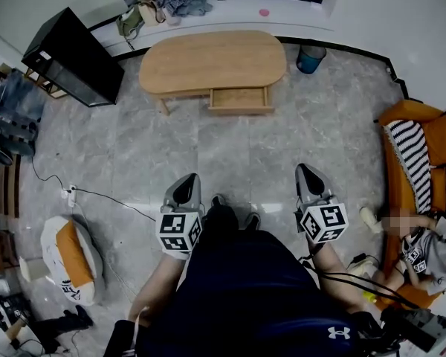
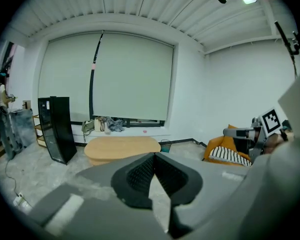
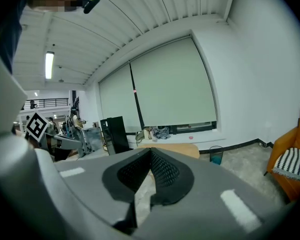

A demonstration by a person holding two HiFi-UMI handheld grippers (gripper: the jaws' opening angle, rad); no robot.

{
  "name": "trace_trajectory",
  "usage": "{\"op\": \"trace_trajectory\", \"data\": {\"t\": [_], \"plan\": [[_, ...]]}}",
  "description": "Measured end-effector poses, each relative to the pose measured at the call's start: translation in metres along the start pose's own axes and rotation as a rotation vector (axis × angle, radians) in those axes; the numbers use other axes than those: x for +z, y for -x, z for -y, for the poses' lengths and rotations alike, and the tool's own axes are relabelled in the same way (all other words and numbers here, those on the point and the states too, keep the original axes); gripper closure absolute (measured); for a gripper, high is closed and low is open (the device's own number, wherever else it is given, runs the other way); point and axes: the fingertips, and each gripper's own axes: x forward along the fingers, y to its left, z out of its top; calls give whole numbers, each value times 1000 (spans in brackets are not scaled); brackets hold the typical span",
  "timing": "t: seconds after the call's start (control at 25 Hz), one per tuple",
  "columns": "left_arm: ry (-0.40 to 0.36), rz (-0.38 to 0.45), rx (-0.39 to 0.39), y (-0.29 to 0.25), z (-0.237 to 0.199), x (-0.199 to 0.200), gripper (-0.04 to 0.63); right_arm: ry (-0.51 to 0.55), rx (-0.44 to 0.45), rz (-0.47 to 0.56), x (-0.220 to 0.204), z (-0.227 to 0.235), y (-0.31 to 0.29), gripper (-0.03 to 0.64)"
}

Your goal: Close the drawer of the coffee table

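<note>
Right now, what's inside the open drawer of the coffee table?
Only the bare wooden bottom of the drawer shows; no item is visible. Its rear part is covered by the coffee table top.

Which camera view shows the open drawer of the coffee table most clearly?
The head view: from above, the drawer stands pulled out from the near side of the coffee table. The left gripper view shows only the table's top and edge; the right gripper view shows just a strip of it. Neither shows the drawer.
</note>
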Motion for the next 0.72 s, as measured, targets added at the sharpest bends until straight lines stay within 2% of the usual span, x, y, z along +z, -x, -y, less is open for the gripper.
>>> {"op": "trace_trajectory", "data": {"t": [0.24,0.44,0.72], "plan": [[14,-19,-8,-39,-18,11,594,-26,-41,-32,-2,22,-29,615],[13,-23,-56,-90,-38,27,594,-40,-83,-53,0,34,-68,615],[-13,1,-123,-166,-76,79,594,-37,-128,-44,33,46,-145,615]]}}
